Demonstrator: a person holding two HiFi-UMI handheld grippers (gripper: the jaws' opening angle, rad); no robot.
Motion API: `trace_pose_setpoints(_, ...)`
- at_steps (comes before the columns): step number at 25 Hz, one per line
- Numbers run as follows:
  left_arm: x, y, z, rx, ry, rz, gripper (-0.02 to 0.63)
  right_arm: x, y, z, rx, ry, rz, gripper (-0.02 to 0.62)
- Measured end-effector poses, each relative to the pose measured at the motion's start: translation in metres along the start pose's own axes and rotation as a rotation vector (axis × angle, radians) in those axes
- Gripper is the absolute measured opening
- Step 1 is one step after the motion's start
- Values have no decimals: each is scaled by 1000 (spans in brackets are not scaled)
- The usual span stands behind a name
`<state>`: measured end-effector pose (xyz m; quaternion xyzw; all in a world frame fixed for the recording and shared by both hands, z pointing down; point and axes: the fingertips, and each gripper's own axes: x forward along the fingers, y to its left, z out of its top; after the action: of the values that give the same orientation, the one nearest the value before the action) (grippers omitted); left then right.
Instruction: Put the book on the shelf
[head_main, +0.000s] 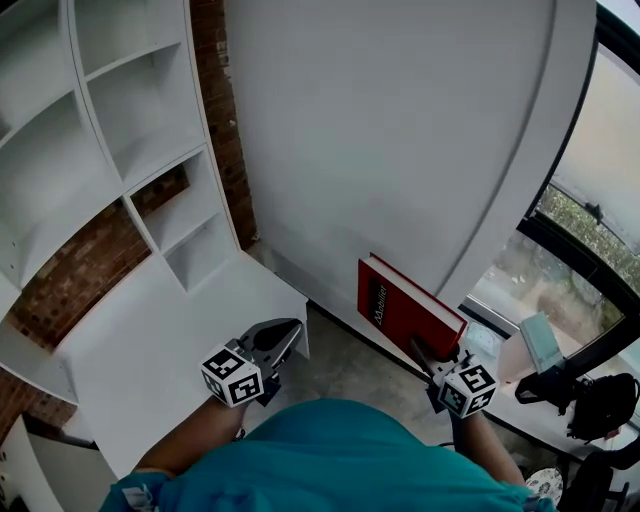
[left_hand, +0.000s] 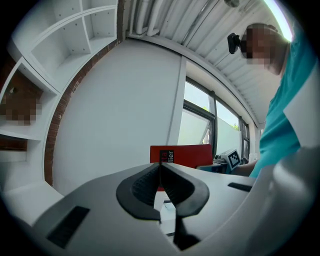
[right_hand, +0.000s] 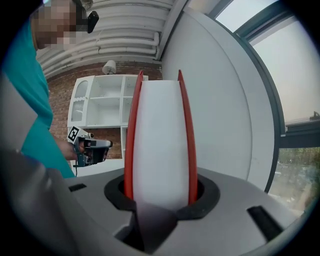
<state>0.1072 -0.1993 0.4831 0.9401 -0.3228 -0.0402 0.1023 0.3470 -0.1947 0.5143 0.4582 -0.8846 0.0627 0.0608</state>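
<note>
A red hardcover book (head_main: 405, 305) hangs in the air in front of the white wall, with my right gripper (head_main: 425, 358) shut on its lower edge. In the right gripper view its white page block (right_hand: 161, 145) stands upright between the jaws, red covers on both sides. The left gripper view shows the book (left_hand: 182, 154) beyond its closed jaws. My left gripper (head_main: 280, 340) is shut and holds nothing, above the white counter (head_main: 150, 350). The white shelf unit (head_main: 130, 130) with open compartments stands at the left, and appears as the shelf (right_hand: 107, 107) in the right gripper view.
A brick wall (head_main: 85, 265) shows behind the shelf. A curved white wall (head_main: 400, 130) fills the middle. At the right are a dark-framed window (head_main: 585, 230) and a low ledge (head_main: 545, 345) with a teal object and a black bag (head_main: 600, 405).
</note>
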Motion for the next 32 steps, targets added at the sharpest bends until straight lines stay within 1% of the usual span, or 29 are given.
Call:
trace_pose_setpoints(3, 22, -1, 2, 4, -9, 23, 21, 5, -24, 1, -4, 5, 26, 172)
trace_pose_setpoints(6, 33, 1, 2, 12, -5, 41, 21, 12, -39, 1, -8, 6, 41, 173)
trace_pose_setpoints(10, 42, 13, 0, 19, 6, 40, 21, 25, -50, 2, 4, 5, 32, 172)
trace_pose_setpoints(15, 50, 39, 5, 15, 4, -7, 21, 38, -45, 8, 4, -1, 2, 173)
trace_pose_setpoints(17, 58, 52, 10, 18, 3, -38, 21, 44, -48, 11, 4, -7, -28, 173)
trace_pose_setpoints(20, 62, 68, 17, 22, 10, -73, 21, 51, -48, 12, 54, -14, -76, 172)
trace_pose_setpoints(24, 61, 93, 34, 56, 2, -86, 21, 66, -48, 21, 84, -26, -94, 172)
trace_pose_setpoints(27, 57, 111, 46, 74, -15, -77, 21, 86, -46, 36, 122, -51, -77, 173)
trace_pose_setpoints(32, 45, 134, 71, 116, -54, -30, 21, 119, -39, 75, 226, -112, 9, 172)
